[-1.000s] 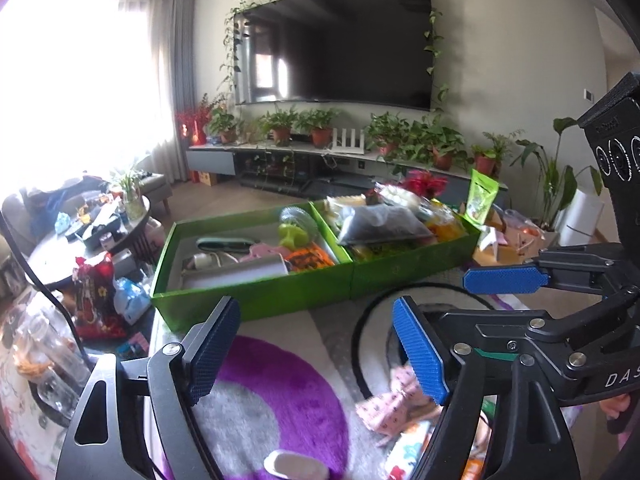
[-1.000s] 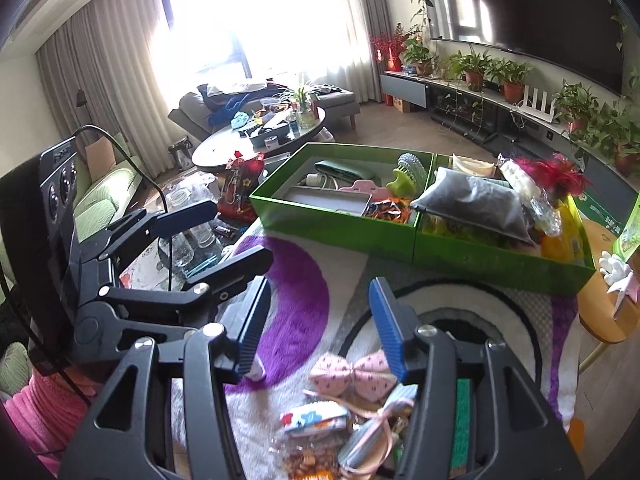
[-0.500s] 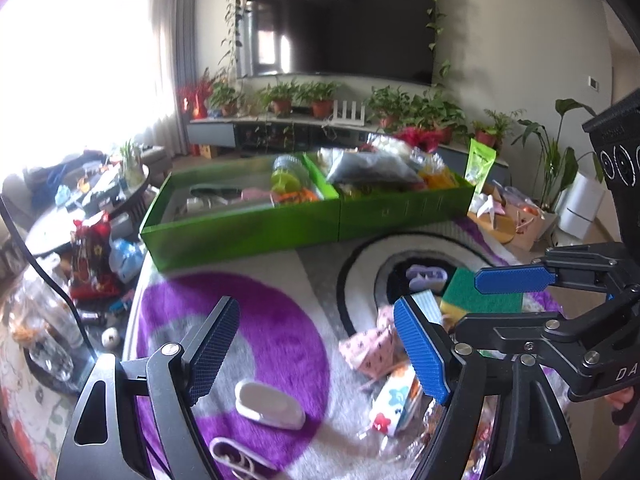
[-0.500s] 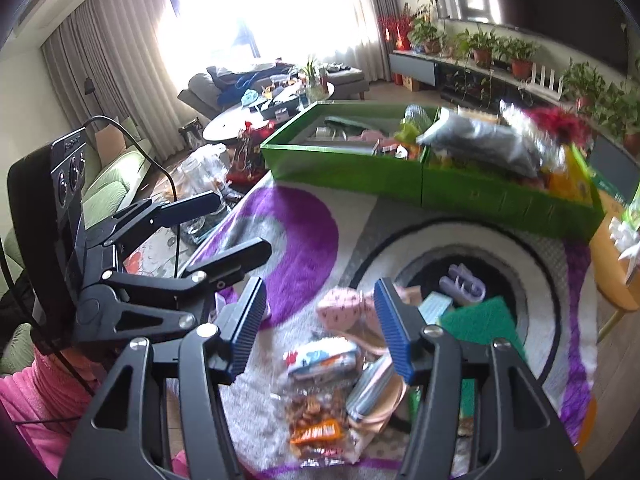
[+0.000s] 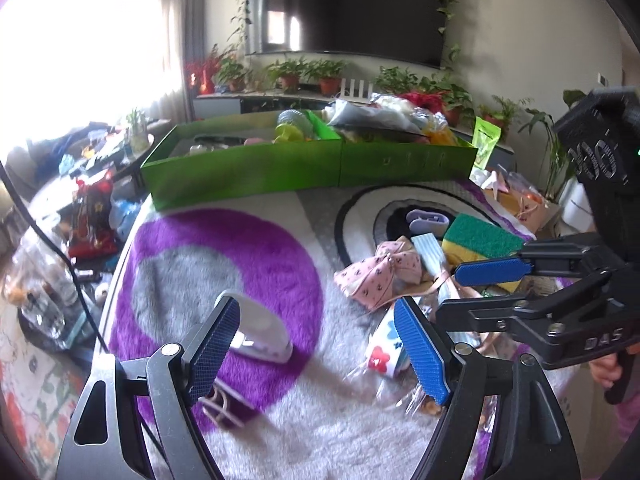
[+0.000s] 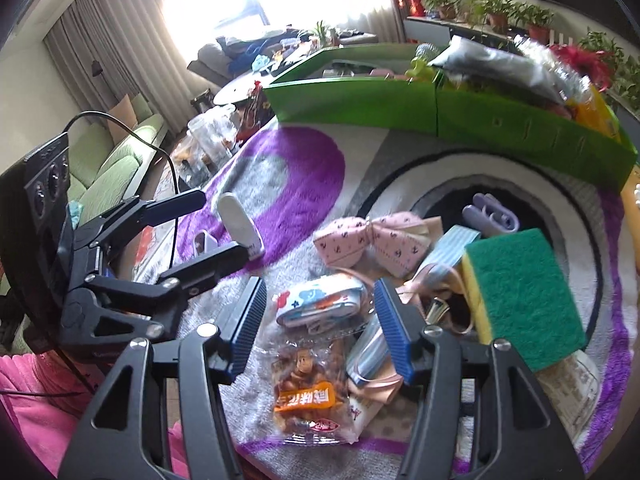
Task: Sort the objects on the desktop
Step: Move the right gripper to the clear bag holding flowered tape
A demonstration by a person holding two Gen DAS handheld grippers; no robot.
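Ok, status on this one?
Left tool open, empty, over white case. Right tool open, over snack bag. Green boxes behind; clutter between.

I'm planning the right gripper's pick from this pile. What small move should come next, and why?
Probably lower the right gripper a little further: its jaws stand open and empty above the patterned pouch and snack bag, touching neither.
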